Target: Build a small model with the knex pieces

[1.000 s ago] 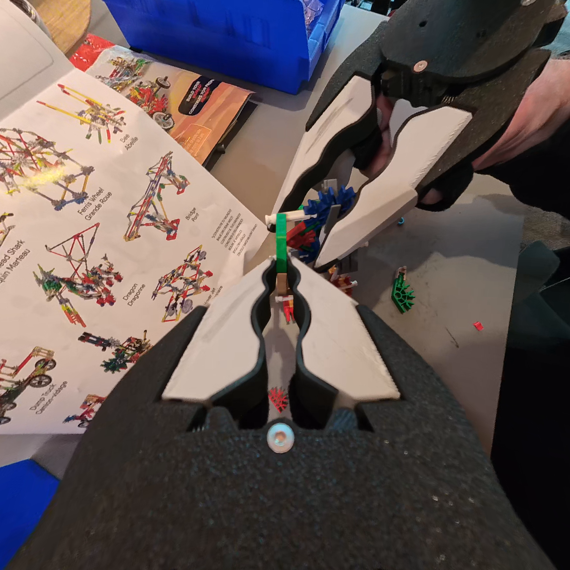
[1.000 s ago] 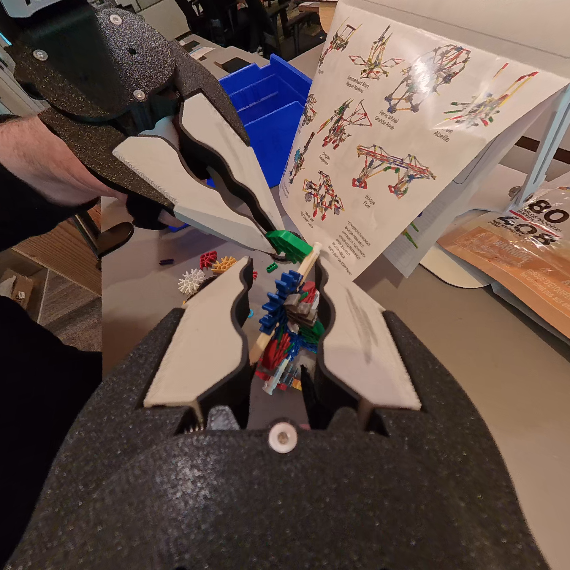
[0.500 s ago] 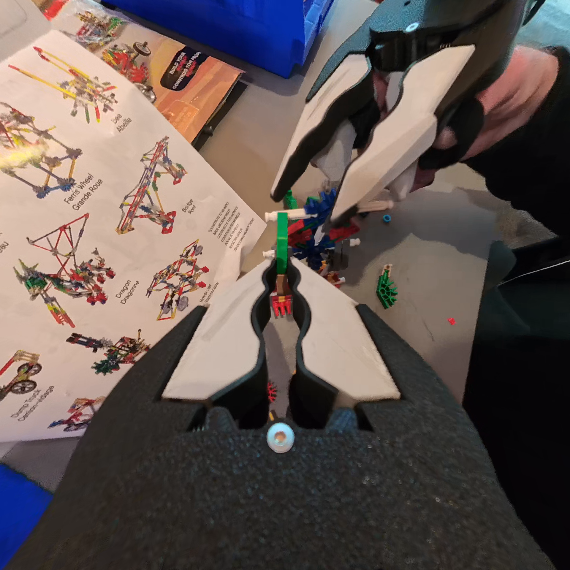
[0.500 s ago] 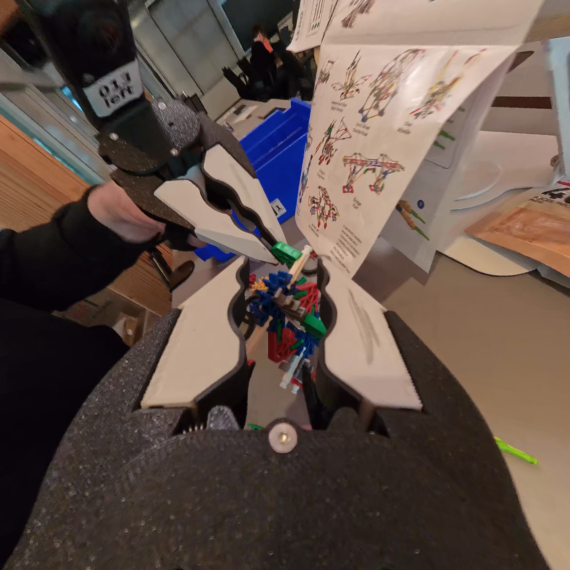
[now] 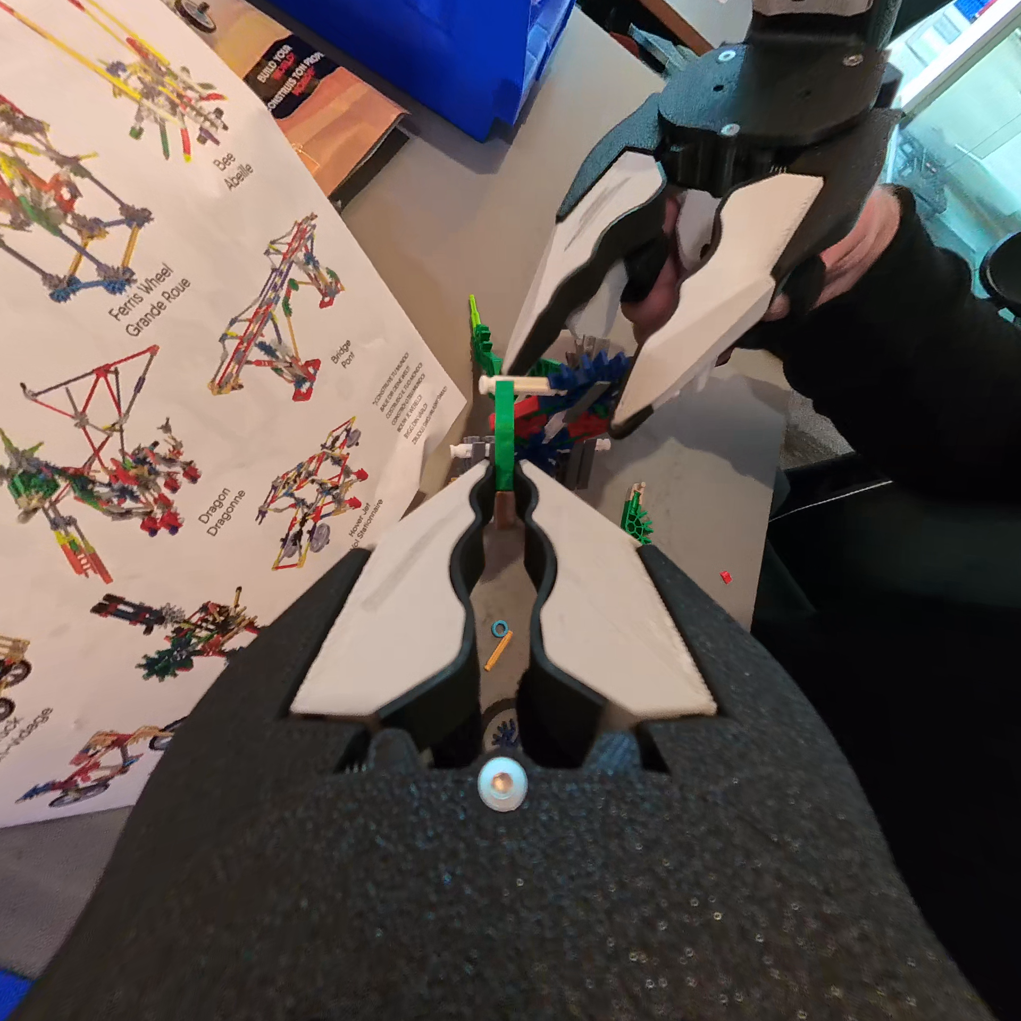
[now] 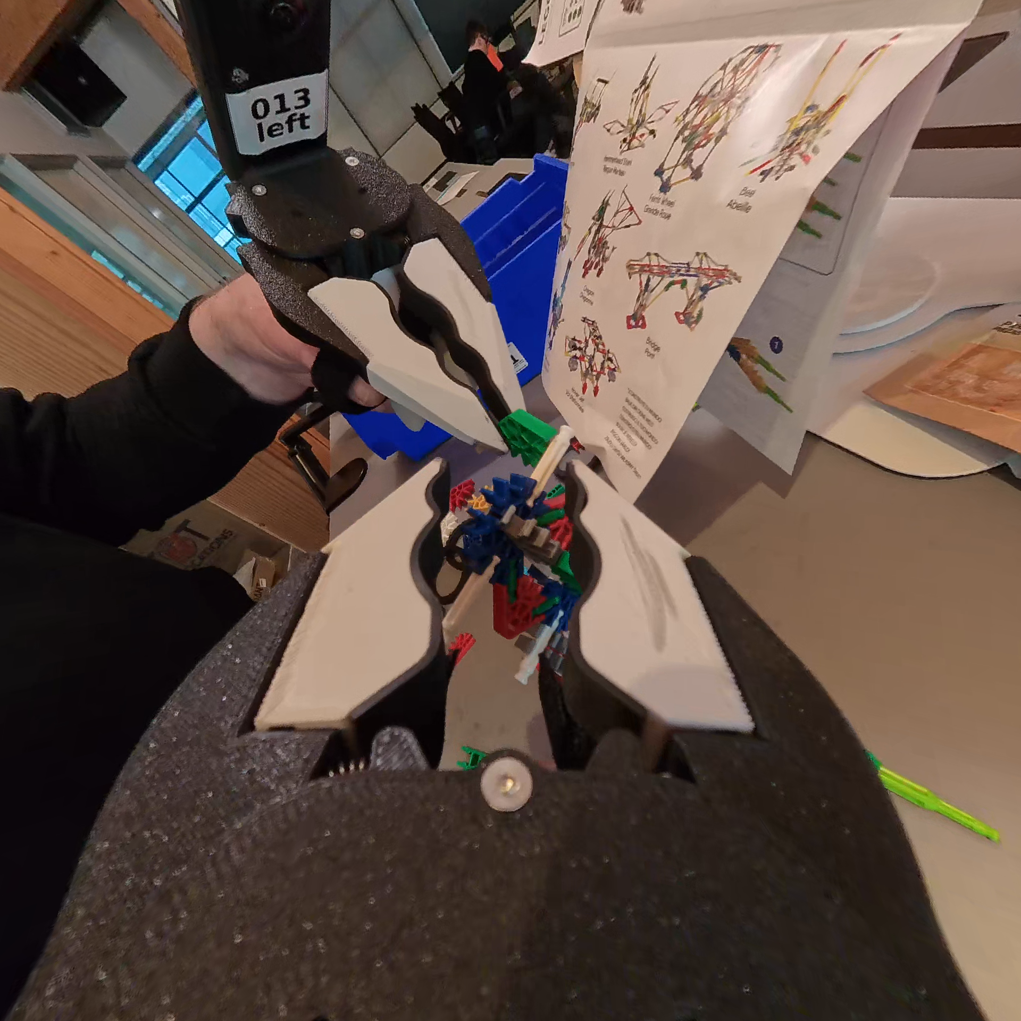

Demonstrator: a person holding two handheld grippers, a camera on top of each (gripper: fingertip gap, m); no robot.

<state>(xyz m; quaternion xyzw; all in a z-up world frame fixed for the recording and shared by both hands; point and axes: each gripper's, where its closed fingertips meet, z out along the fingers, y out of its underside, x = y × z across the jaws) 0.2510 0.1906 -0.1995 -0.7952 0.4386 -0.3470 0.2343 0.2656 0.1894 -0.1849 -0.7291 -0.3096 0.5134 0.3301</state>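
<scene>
Left hand-held gripper (image 5: 504, 475) — tips pinching green connector (image 5: 504, 436)

The grey worktop (image 5: 712, 497) carries a printed sheet (image 5: 166, 387), a blue bin (image 5: 442, 55), a green connector (image 5: 635, 516), an orange rod (image 5: 498, 651) and a lime rod (image 6: 933, 801).

I count two grippers, my left gripper (image 5: 504, 475) and my right gripper (image 6: 508, 475), one assembled model (image 6: 519, 558), one blue bin (image 5: 442, 50), one picture sheet (image 5: 166, 387) and one loose lime rod (image 6: 933, 801).
</scene>
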